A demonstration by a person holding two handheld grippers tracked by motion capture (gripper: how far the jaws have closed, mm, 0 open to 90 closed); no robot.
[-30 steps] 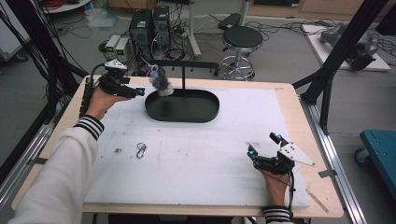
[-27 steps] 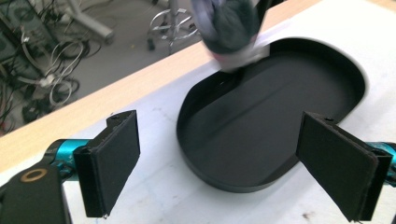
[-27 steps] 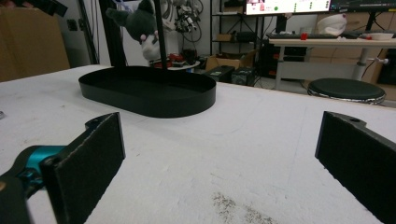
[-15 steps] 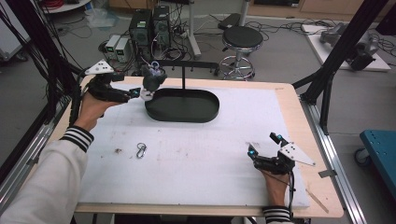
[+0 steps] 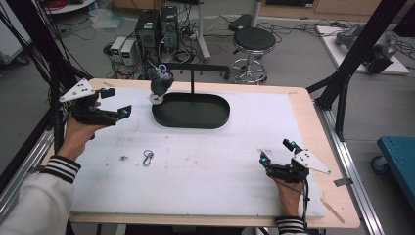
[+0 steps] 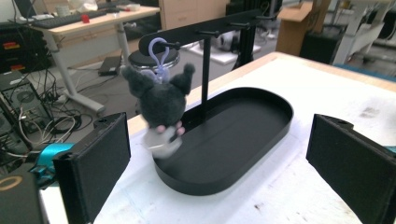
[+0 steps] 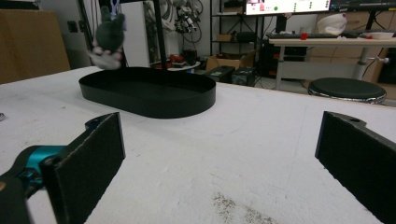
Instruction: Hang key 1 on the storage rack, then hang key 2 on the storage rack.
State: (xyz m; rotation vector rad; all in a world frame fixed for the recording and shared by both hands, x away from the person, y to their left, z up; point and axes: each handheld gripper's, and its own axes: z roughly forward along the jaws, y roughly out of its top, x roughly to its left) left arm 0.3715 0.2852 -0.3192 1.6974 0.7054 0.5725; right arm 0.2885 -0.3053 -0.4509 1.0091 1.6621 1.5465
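Between the left gripper (image 5: 113, 102) and the plush keychain (image 5: 160, 84) lies bare white table (image 5: 205, 161), with nothing standing in that stretch. The keychain hangs from the crossbar of a black stand (image 5: 192, 73) over the left end of the oval black tray (image 5: 191, 110), so the tray's raised rim (image 6: 187, 184), the upright post (image 6: 204, 70) just beside the toy and the bar above it hem in that spot from below, from the side and from above. A small metal clip (image 5: 148, 157) lies on the open mat well left of the right gripper (image 5: 276, 154), and wide clear table runs from that gripper's open jaws to the tray.
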